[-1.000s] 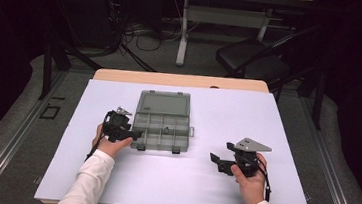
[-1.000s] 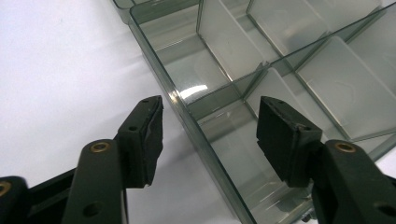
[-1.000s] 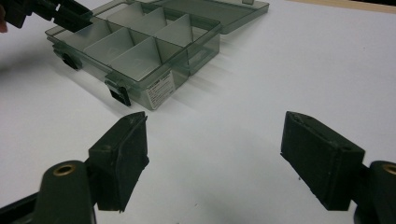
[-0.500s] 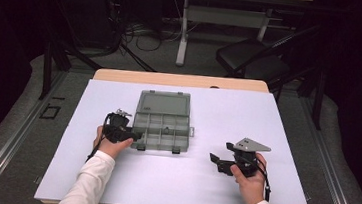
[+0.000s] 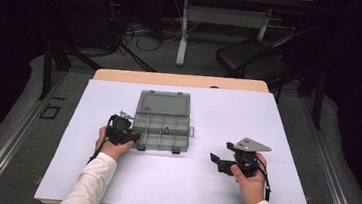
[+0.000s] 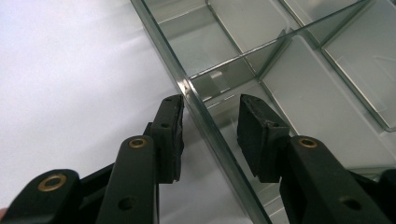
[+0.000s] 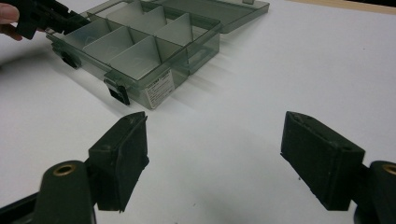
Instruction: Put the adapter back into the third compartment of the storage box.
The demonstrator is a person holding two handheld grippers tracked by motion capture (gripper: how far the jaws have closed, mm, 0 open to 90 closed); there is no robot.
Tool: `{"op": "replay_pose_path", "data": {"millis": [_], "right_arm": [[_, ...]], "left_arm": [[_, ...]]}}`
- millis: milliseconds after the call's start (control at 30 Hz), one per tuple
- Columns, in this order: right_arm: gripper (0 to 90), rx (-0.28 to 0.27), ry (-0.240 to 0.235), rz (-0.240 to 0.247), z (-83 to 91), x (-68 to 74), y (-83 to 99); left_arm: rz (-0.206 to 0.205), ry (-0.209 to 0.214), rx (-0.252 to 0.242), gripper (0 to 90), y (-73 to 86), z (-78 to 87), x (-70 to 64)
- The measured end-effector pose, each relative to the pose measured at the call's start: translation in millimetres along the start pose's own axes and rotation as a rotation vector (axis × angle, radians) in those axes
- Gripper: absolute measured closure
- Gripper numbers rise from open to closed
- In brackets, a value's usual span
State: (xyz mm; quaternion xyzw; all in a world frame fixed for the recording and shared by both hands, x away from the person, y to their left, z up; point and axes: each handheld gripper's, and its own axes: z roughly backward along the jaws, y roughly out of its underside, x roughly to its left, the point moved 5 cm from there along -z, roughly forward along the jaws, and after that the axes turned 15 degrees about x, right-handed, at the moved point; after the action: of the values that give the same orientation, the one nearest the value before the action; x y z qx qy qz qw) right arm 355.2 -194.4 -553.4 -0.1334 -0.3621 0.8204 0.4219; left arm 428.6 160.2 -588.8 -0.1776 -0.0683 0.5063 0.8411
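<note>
Straddling organizer box (image 6: 205, 116) wall, left tongs (image 6: 210, 123) narrow; right tongs (image 7: 215, 158) wide.

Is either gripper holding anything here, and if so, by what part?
Nothing is clamped yet. The left gripper has its jaws open astride the organizer box's side wall. The right gripper is open over bare table.

— What carries it all?
— A table (image 5: 109, 195) under a white sheet (image 5: 277, 121); wood shows along the far edge.
— And on it?
— A clear compartment box (image 5: 161, 125), lid open flat.
</note>
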Motion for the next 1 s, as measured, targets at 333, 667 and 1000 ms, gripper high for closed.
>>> {"op": "replay_pose_path", "data": {"millis": [333, 667, 1000], "right_arm": [[22.7, 0.008, 0.006, 0.008, -0.1, 1.2, -1.0], [22.7, 0.031, -0.025, -0.017, -8.8, -2.7, -12.8], [22.8, 0.063, -0.03, -0.056, -27.8, -13.7, -46.7]], "left_arm": [[0.009, 0.007, -0.013, 62.6, 1.7, -0.4, 0.8], [0.019, 0.008, -0.027, 63.6, 2.2, -1.0, 1.7], [0.012, 0.013, -0.029, 63.6, 3.5, -0.6, 2.2]]}}
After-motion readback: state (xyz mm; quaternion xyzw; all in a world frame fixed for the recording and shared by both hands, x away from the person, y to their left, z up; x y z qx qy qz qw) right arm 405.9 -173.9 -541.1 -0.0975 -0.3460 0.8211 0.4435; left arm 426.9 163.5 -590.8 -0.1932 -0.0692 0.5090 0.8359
